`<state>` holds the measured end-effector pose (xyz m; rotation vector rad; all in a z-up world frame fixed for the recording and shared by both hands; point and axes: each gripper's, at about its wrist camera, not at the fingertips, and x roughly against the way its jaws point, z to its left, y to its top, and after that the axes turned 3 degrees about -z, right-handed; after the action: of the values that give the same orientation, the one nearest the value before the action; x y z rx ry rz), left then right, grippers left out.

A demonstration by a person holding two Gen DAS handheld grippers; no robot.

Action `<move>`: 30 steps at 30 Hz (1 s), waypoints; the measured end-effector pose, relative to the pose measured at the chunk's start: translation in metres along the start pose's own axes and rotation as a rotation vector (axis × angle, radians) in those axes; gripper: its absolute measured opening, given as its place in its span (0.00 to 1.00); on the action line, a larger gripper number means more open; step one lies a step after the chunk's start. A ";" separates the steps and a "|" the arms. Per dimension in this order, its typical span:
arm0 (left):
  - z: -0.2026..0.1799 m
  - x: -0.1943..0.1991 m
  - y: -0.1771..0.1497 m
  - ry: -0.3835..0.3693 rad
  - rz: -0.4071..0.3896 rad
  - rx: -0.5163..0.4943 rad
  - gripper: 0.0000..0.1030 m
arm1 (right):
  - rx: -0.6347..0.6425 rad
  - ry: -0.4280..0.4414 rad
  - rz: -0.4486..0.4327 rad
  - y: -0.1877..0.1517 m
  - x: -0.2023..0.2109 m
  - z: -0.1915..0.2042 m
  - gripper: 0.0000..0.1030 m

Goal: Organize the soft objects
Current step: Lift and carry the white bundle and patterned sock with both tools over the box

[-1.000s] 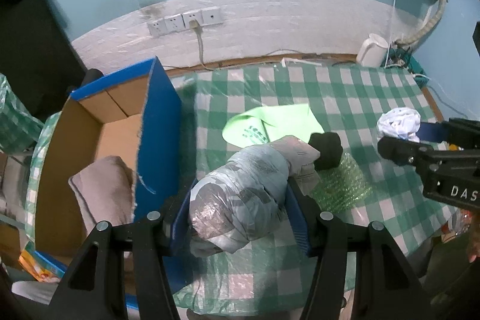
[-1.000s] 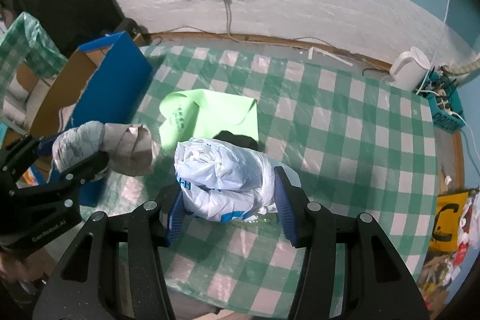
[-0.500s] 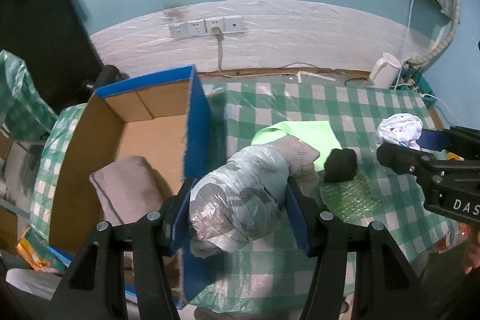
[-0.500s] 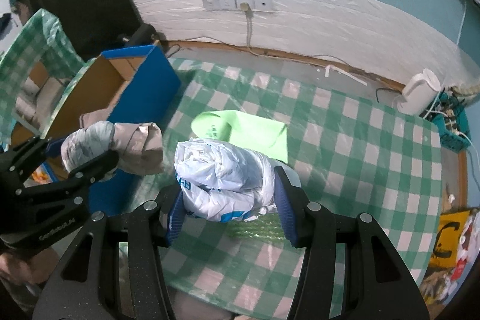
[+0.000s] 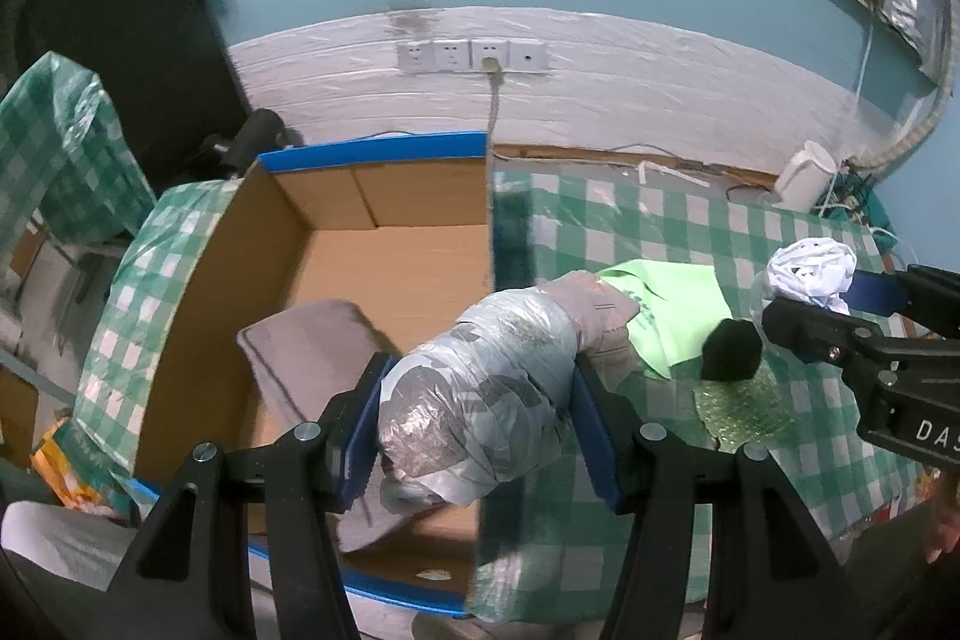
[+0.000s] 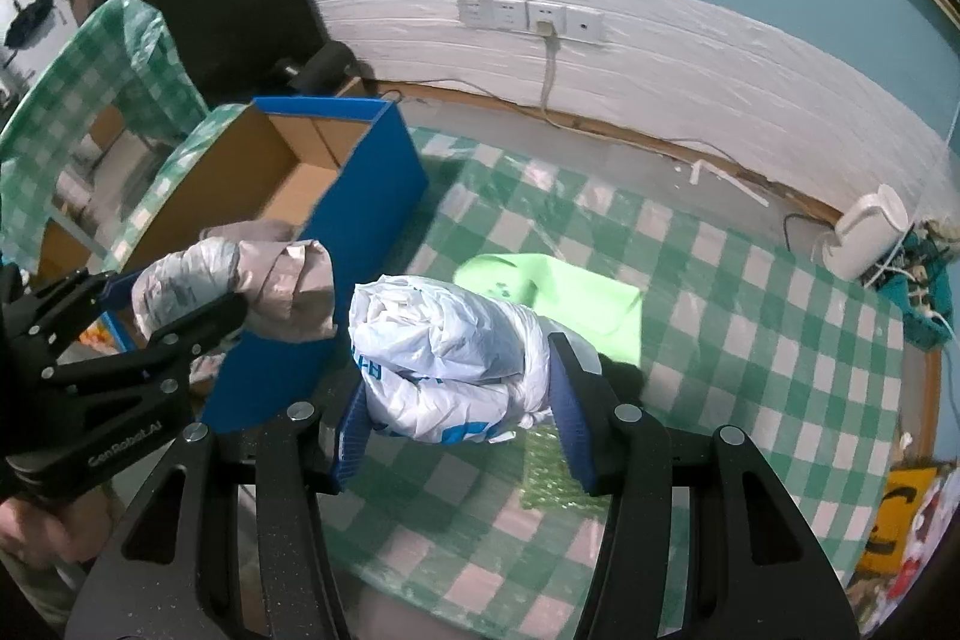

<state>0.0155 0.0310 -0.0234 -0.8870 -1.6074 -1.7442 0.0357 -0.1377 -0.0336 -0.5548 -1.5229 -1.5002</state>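
Observation:
My left gripper [image 5: 477,415] is shut on a grey plastic-wrapped bundle [image 5: 480,388] with a beige paper end, held over the near right edge of the open blue cardboard box [image 5: 384,244]. A grey cushion [image 5: 312,358] lies inside that box. My right gripper [image 6: 456,400] is shut on a white plastic bundle with blue print [image 6: 444,346], held above the checked table. From the right wrist view the left gripper [image 6: 174,304] and its grey bundle [image 6: 240,280] show at the left, beside the box [image 6: 360,172].
A light green bag [image 5: 666,304], a black lump [image 5: 732,349] and a green bubble-wrap piece [image 5: 744,406] lie on the green checked tablecloth [image 6: 750,340]. A white kettle [image 6: 870,232] stands at the far right edge. Wall sockets [image 5: 471,55] sit behind.
Both grippers have carried their bundles leftward toward the box and slightly up. The grey bundle now hangs over the box's edge, and more of the box interior shows.

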 end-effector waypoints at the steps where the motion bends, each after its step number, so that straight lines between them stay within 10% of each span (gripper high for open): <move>1: 0.003 0.001 0.000 0.005 -0.002 0.006 0.57 | 0.005 0.003 0.000 0.002 -0.001 0.003 0.51; 30: 0.108 -0.002 -0.016 0.160 0.037 0.148 0.57 | 0.179 0.129 0.022 0.048 -0.041 0.127 0.51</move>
<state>0.0122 0.1404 -0.0294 -0.6851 -1.5816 -1.6047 0.0599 0.0022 -0.0237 -0.3619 -1.5259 -1.3401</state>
